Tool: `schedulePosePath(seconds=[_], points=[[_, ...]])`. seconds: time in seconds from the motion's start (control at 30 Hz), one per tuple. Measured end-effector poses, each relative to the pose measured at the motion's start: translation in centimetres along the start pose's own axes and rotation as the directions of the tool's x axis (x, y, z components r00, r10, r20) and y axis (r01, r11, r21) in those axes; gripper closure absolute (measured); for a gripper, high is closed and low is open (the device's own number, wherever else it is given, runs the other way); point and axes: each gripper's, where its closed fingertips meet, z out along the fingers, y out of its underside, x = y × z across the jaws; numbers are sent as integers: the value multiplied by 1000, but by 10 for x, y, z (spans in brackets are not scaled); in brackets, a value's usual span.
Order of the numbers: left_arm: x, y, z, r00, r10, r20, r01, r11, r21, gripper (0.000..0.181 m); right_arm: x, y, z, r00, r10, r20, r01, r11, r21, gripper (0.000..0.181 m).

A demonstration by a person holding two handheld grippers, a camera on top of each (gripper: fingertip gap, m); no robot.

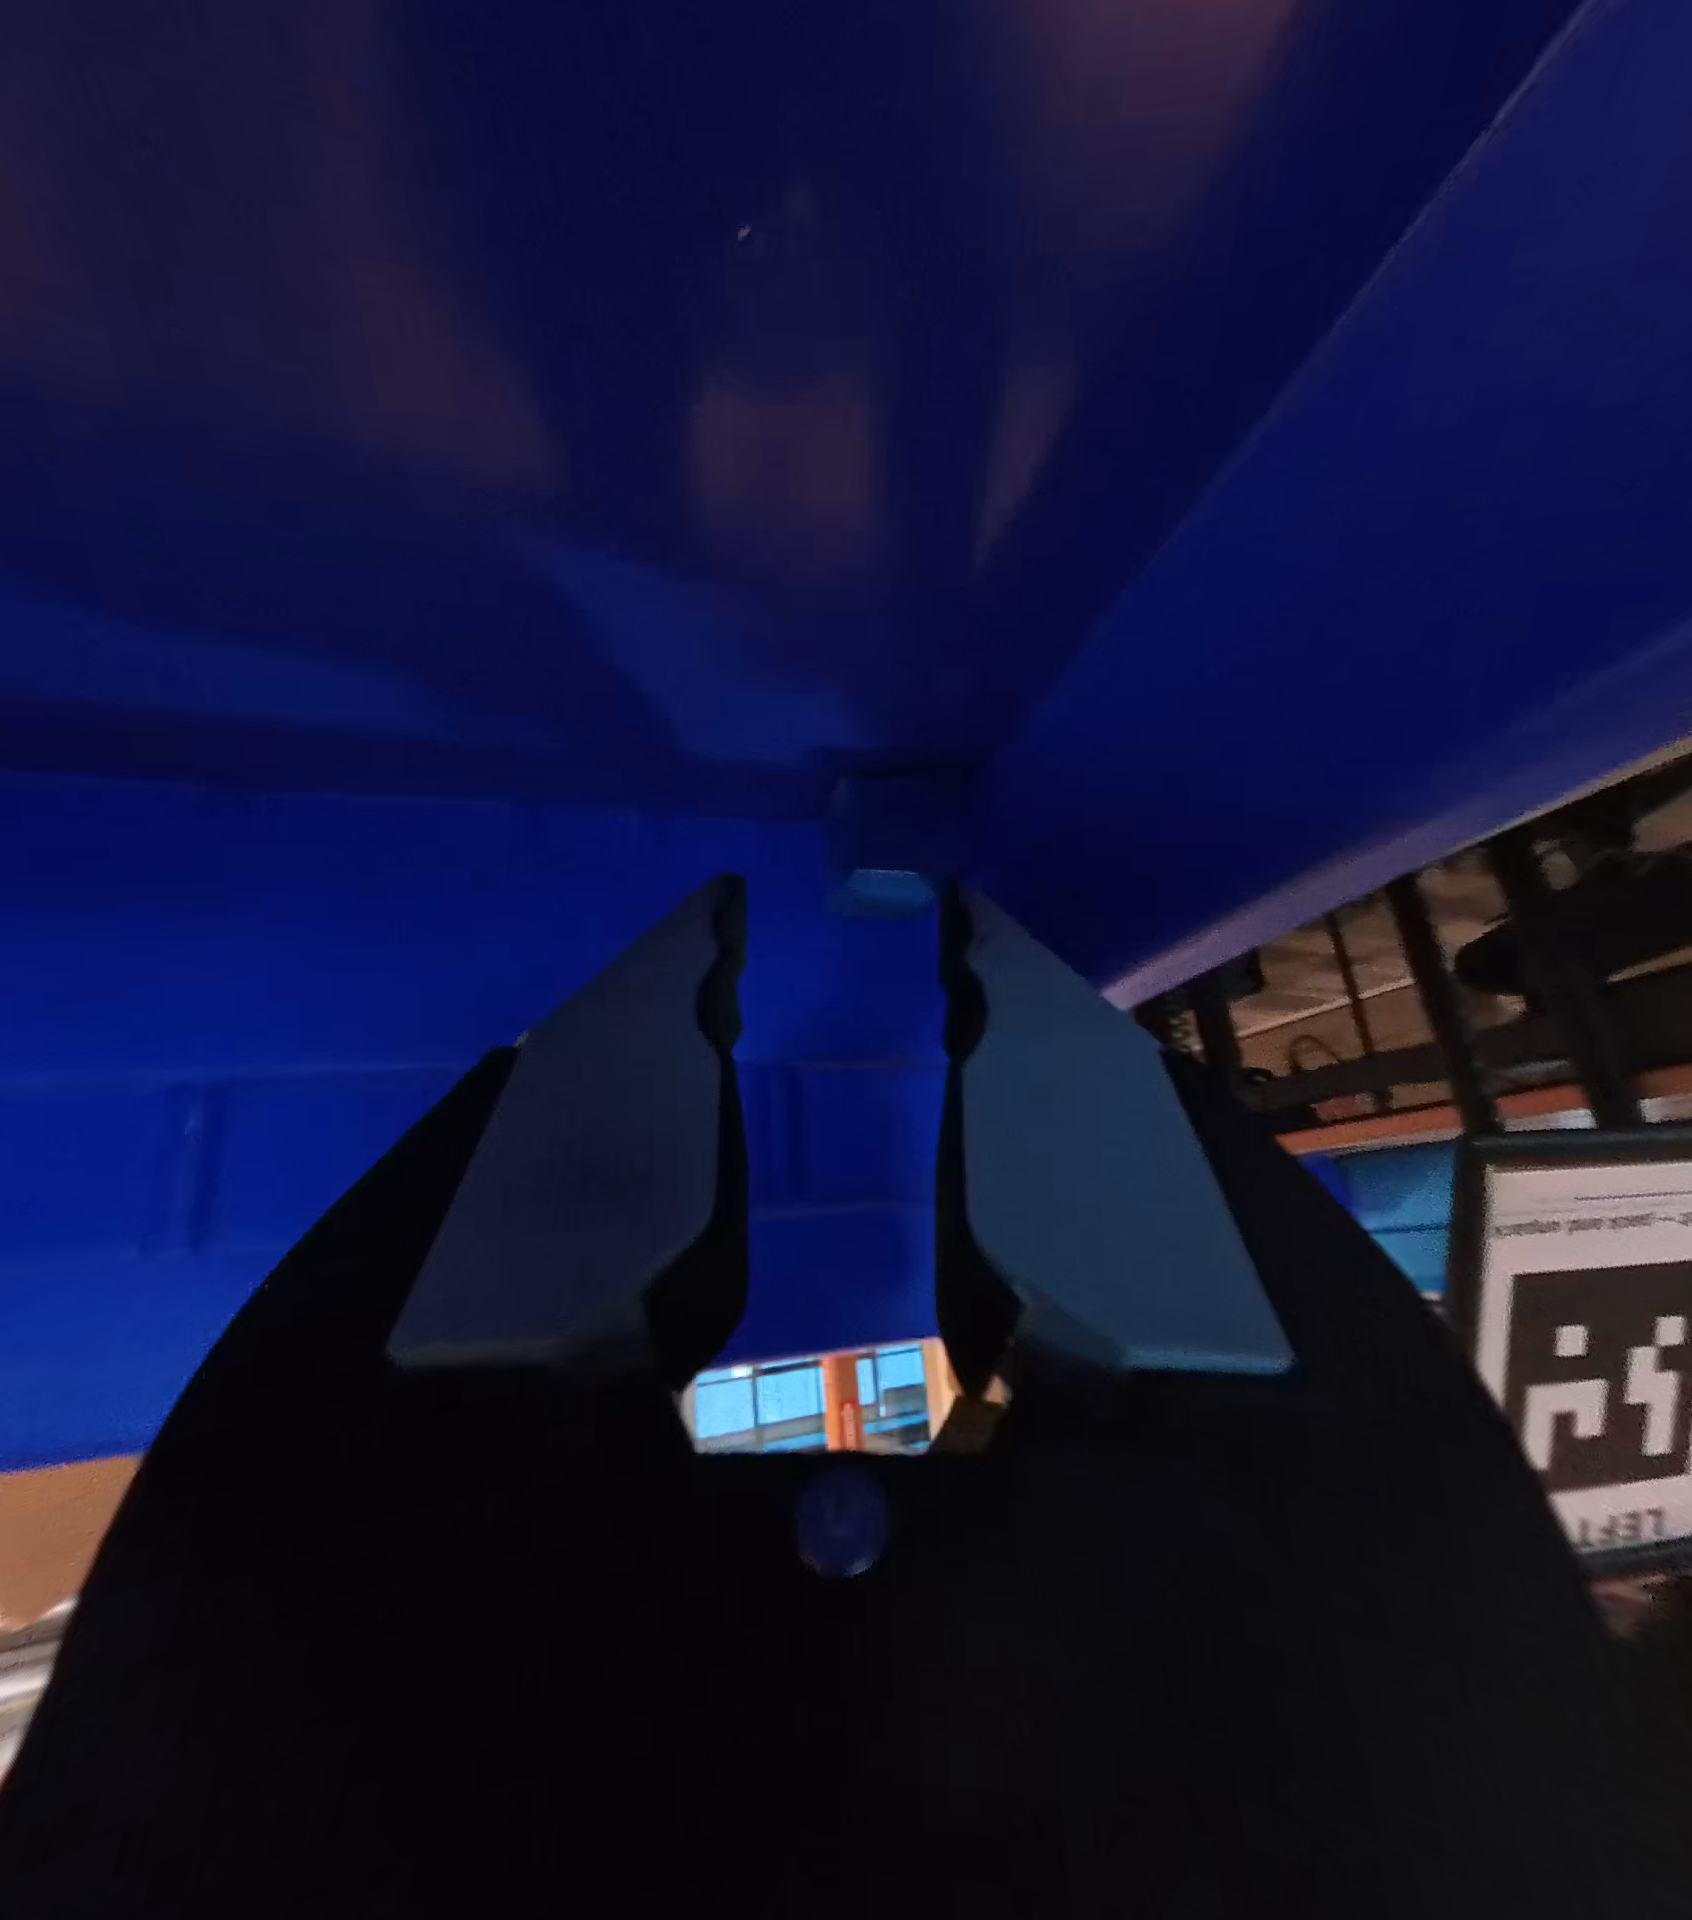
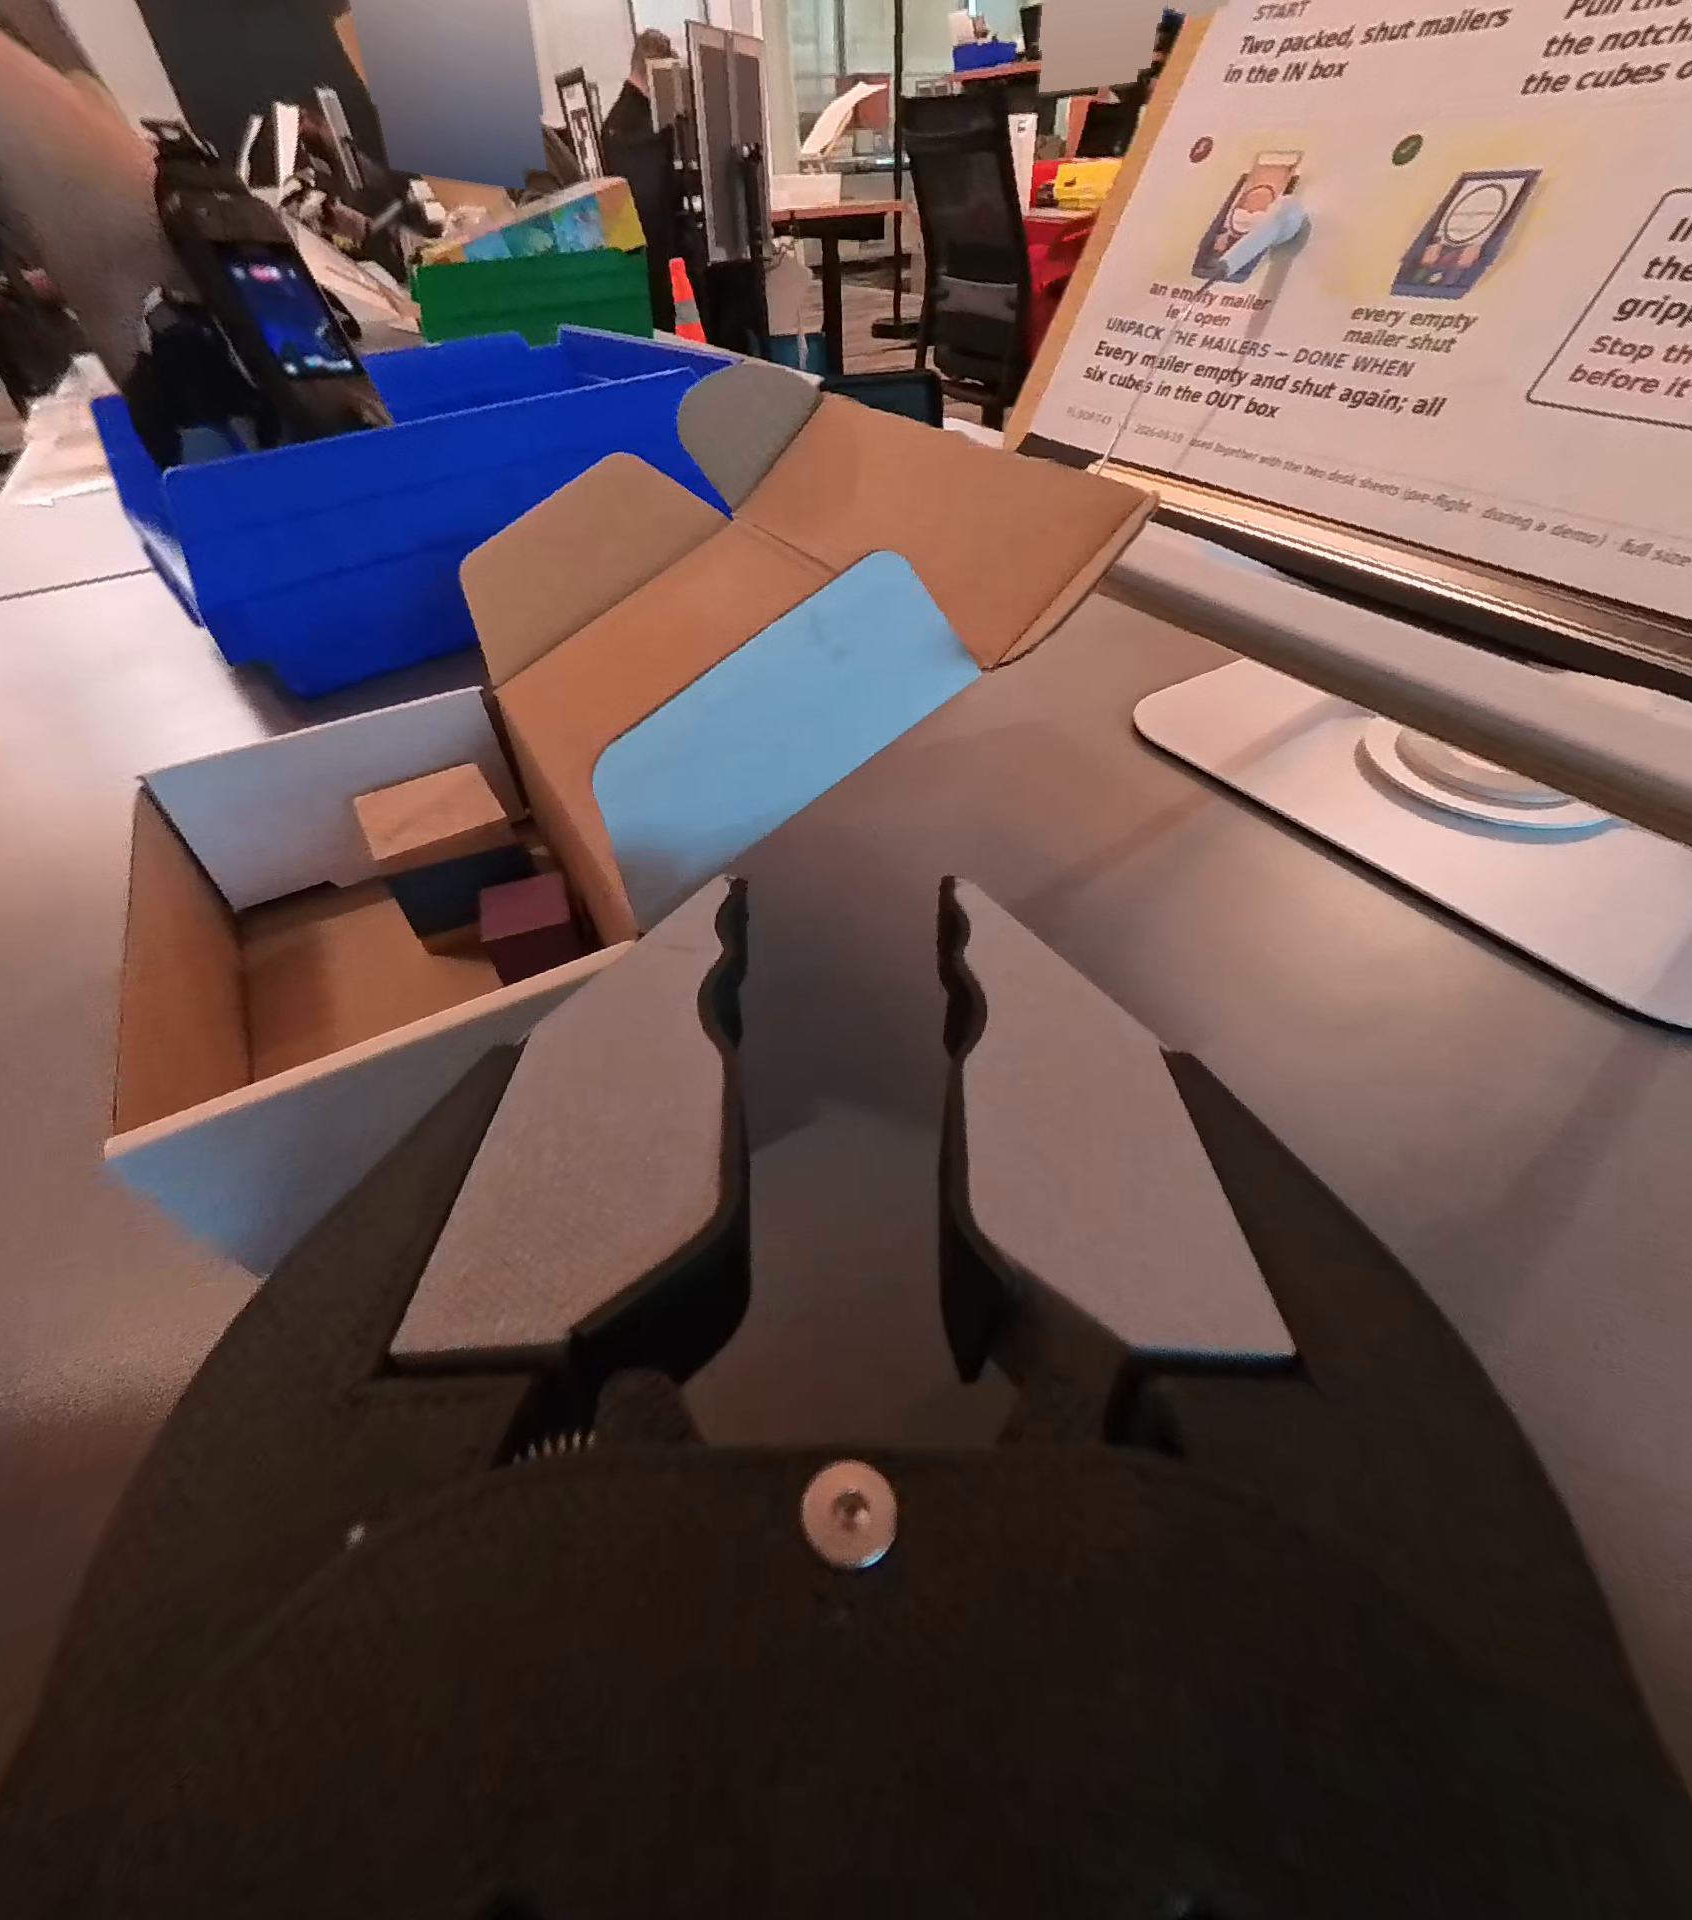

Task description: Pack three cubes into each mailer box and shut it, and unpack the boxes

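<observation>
Left gripper (image 1: 842,894) inside blue bin (image 1: 406,935), fingers apart, nothing between, small cube (image 1: 878,847) just ahead of tips. Right gripper (image 2: 842,894) above grey table (image 2: 1237,1039), fingers apart, empty. Open mailer box (image 2: 229,1153) near left of it, three cubes (image 2: 478,873) inside.

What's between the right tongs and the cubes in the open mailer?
The mailer box's near white wall stands between the right tongs and the cubes. The lid is open, so nothing visible blocks them from above.
</observation>
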Motion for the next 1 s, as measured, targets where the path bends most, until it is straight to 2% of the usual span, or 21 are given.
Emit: schedulePosePath(seconds=[0.13,0.23,0.4,0.47,0.5,0.57,0.73,0.87,1.0], points=[[-16,-9,-13,994,-33,107,26,997,69,157,-4,2,1,1000,-27,4,27,1000,-14,148],[-30,-9,-22,981,-79,176,60,992,113,151,-6,3,2,999,-39,7,39,999,-23,148],[-10,-6,-16,990,-139,36,132,979,156,126,-9,3,3,999,-39,17,40,999,-24,148],[-11,-2,-7,985,-169,33,163,978,130,129,-11,3,4,999,-41,22,42,999,-25,149],[-12,-3,-2,983,-183,31,178,976,126,141,-11,3,4,999,-43,24,43,999,-25,149],[-8,-6,8,984,-176,18,174,980,97,151,-12,3,4,999,-47,25,48,999,-25,149],[-4,-5,15,994,-90,55,89,996,24,154,-12,2,3,999,-49,20,49,999,-17,150],[-6,2,-10,988,-111,109,102,991,86,153,-16,2,5,998,-48,34,49,999,-20,150],[-6,6,-60,961,-145,234,86,965,246,153,-23,2,8,996,-71,49,72,997,-22,152]])
